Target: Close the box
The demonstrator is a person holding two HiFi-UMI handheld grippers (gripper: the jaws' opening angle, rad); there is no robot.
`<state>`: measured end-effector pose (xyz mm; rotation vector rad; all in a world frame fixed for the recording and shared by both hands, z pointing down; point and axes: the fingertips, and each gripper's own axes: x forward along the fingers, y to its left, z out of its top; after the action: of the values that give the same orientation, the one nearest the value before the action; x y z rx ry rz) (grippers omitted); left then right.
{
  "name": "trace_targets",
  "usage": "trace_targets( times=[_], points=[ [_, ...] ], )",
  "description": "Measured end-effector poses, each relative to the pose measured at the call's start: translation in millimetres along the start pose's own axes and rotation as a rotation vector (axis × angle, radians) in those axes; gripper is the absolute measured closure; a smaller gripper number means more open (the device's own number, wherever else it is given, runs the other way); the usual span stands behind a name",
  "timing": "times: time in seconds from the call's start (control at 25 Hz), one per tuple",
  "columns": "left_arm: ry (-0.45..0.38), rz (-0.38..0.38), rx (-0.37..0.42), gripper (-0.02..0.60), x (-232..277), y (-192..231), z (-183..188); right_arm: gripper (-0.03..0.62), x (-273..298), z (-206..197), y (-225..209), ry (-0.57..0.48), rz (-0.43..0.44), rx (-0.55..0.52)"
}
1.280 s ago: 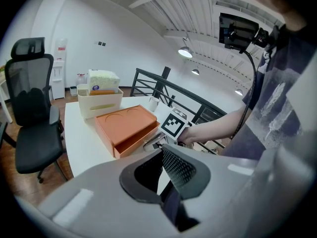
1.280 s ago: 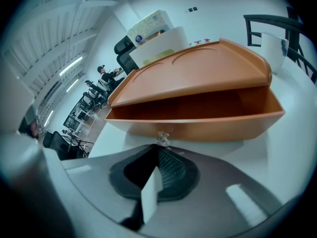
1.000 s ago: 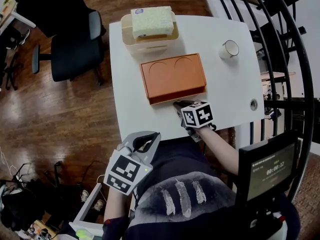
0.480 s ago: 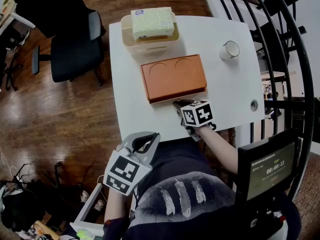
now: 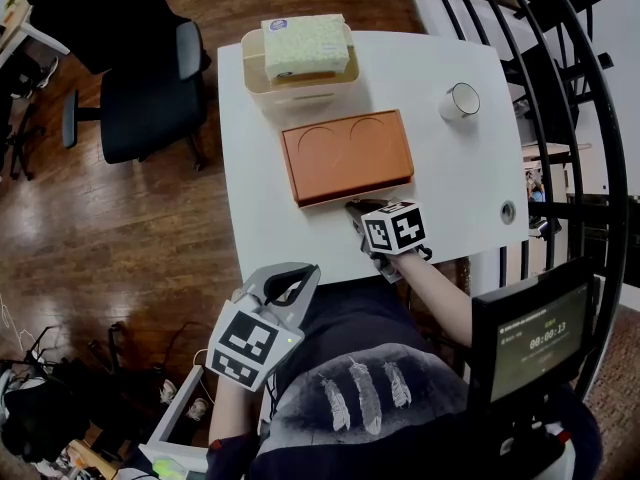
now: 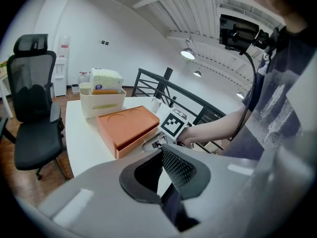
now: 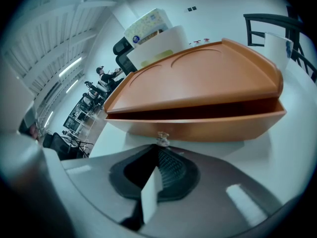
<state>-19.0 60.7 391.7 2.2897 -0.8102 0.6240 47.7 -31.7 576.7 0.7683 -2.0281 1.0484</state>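
Orange box (image 5: 345,156) sits mid white table (image 5: 450,178). Its lid is down but not fully shut, with a dark gap along the front edge in the right gripper view. Nothing has visibly moved since the earlier frames: same box, same gap.

Right gripper (image 5: 356,211) is at the box's front edge, right of centre, unmoved. Its jaws are together with nothing between them, tips just short of the box's front wall. A small shiny bit (image 7: 161,138) shows on that wall; can't tell what it is.

Left gripper (image 5: 295,283) is off the table, well in front of the box over the person's lap, also unmoved, jaws together and empty.

Behind the box: cream bin (image 5: 300,80) with tissue pack (image 5: 305,43). Behind-right of the box: white cup (image 5: 459,100). Left of the box, on the floor: black chair (image 5: 150,88).
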Motion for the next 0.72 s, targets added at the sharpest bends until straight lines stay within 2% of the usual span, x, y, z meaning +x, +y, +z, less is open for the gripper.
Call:
trace_targets(
  times=[0.72],
  points=[
    [0.003,0.019,-0.024,0.578,3.6,4.6,-0.7,0.592,4.5,11.3,-3.2,0.0,0.013,-0.013]
  ],
)
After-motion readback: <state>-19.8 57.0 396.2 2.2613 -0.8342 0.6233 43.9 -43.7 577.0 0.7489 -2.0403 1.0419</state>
